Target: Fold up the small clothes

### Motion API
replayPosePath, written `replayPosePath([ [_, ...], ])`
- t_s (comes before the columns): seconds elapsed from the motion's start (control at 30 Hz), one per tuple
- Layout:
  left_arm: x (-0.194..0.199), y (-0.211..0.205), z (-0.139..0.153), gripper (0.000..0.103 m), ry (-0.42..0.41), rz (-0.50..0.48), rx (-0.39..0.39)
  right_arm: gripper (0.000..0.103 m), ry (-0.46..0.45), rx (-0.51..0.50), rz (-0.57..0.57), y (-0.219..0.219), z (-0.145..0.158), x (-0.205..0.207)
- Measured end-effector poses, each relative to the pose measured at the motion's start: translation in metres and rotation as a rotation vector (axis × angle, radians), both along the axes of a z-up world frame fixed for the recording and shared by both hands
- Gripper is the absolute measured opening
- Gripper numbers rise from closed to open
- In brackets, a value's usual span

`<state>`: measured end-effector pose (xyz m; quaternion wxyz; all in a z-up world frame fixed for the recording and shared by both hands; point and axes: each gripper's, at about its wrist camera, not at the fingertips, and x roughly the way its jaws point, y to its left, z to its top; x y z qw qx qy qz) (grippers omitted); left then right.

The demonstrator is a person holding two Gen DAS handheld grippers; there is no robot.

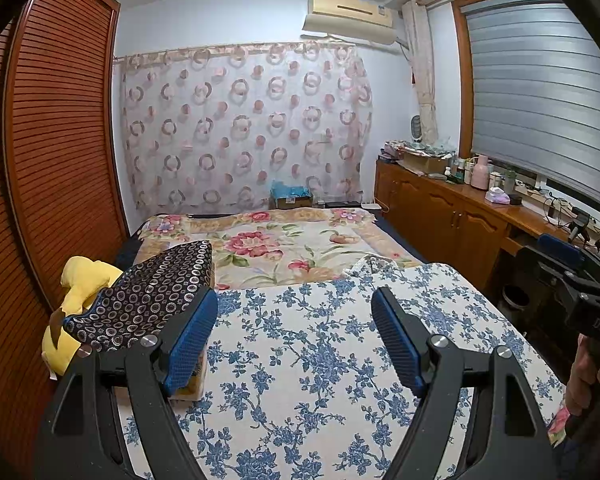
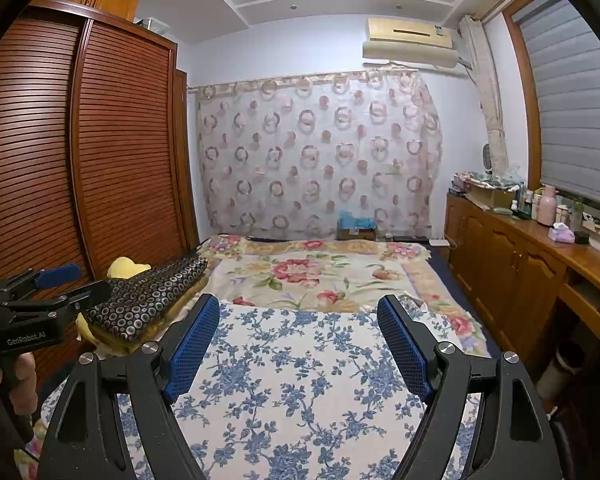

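A blue-flowered white cloth point(image 1: 312, 360) lies flat on the bed in front of me; it also shows in the right wrist view point(image 2: 300, 380). My left gripper point(image 1: 294, 300) is open and empty, held above the cloth's near part. My right gripper point(image 2: 298, 308) is open and empty above the same cloth. Each gripper shows at the edge of the other's view: the right gripper point(image 1: 572, 268) and the left gripper point(image 2: 64, 280). No small garment shows apart from this cloth.
A dark cushion with ring pattern point(image 1: 152, 292) lies on a yellow plush toy point(image 1: 80, 280) at the bed's left. A flowered blanket point(image 1: 284, 244) covers the far bed. A slatted wardrobe point(image 1: 60, 140) stands left; a wooden cabinet point(image 1: 452, 216) with bottles stands right.
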<state>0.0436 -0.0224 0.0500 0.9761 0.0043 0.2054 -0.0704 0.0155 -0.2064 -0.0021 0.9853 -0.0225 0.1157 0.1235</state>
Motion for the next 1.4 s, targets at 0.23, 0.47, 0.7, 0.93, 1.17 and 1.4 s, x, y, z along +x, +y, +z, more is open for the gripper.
replayPosePath([
  [0.23, -0.0004, 0.0001, -0.0008, 0.08, 0.001, 0.001, -0.001, 0.083, 0.004, 0.0, 0.001, -0.0009, 0.0004, -0.0011],
  [0.47, -0.0008, 0.0006, -0.0004, 0.08, 0.0, 0.003, 0.001, 0.083, 0.005, 0.001, 0.004, -0.0026, 0.0006, -0.001],
  [0.7, -0.0006, 0.0007, -0.0006, 0.08, 0.0, 0.002, 0.0, 0.083, 0.002, 0.003, 0.002, -0.0012, 0.0004, -0.0018],
  [0.93, -0.0007, 0.0009, -0.0007, 0.08, 0.001, 0.001, 0.0, 0.083, -0.002, 0.006, -0.003, 0.0022, -0.0005, -0.0029],
  [1.17, -0.0002, 0.0002, -0.001, 0.08, 0.001, 0.003, 0.001, 0.083, 0.0, 0.006, -0.003, 0.0027, -0.0011, -0.0028],
  [1.4, -0.0002, 0.0005, -0.0009, 0.08, 0.0, 0.002, 0.0, 0.083, 0.001, 0.006, -0.003, 0.0062, -0.0024, -0.003],
])
